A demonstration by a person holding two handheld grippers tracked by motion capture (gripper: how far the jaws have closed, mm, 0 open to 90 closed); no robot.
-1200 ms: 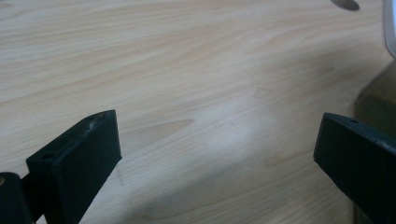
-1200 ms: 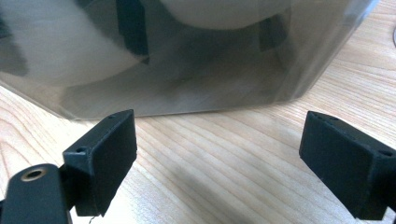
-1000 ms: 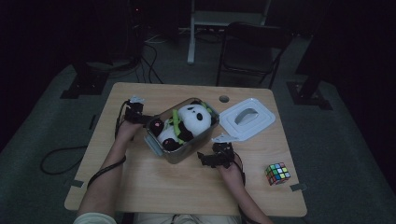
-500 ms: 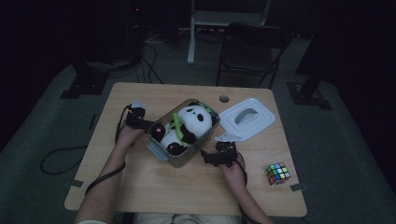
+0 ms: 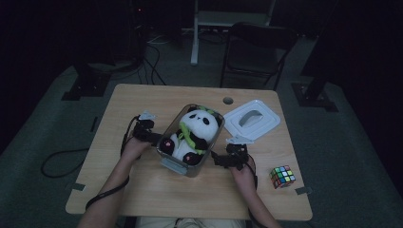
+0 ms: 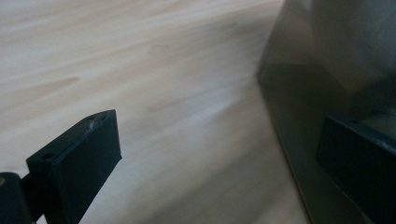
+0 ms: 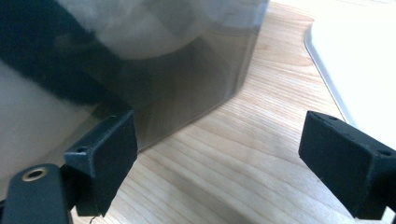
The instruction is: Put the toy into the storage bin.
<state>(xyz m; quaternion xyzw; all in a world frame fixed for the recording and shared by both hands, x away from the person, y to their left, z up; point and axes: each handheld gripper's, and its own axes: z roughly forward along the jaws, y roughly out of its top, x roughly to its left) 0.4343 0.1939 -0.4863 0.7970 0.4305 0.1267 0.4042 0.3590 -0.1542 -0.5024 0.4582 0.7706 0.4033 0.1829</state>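
Observation:
A clear plastic container [image 5: 167, 162] stands mid-table with a panda plush [image 5: 196, 129] sitting in it. My left gripper [image 5: 148, 136] is open at the container's left wall. In the left gripper view, my left gripper [image 6: 219, 163] has one jaw over bare wood and the other against the container wall [image 6: 317, 70]. My right gripper [image 5: 224, 157] is open at the container's right side. The right gripper view has my right gripper [image 7: 229, 158] with its jaws wide apart and only table between them. The container [image 7: 205, 70], with the plush's fur behind its wall, is just beyond the left jaw.
The container's white lid [image 5: 252, 121] lies at the back right, and its edge [image 7: 364, 56] is close to my right jaw. A colour cube [image 5: 283, 176] sits near the table's right front corner. A cable hole [image 5: 228, 100] is behind the container, and a chair [image 5: 256, 52] stands beyond the table.
The left gripper has slid a little nearer along the container's left wall. The right gripper and the container have edged slightly rightward.

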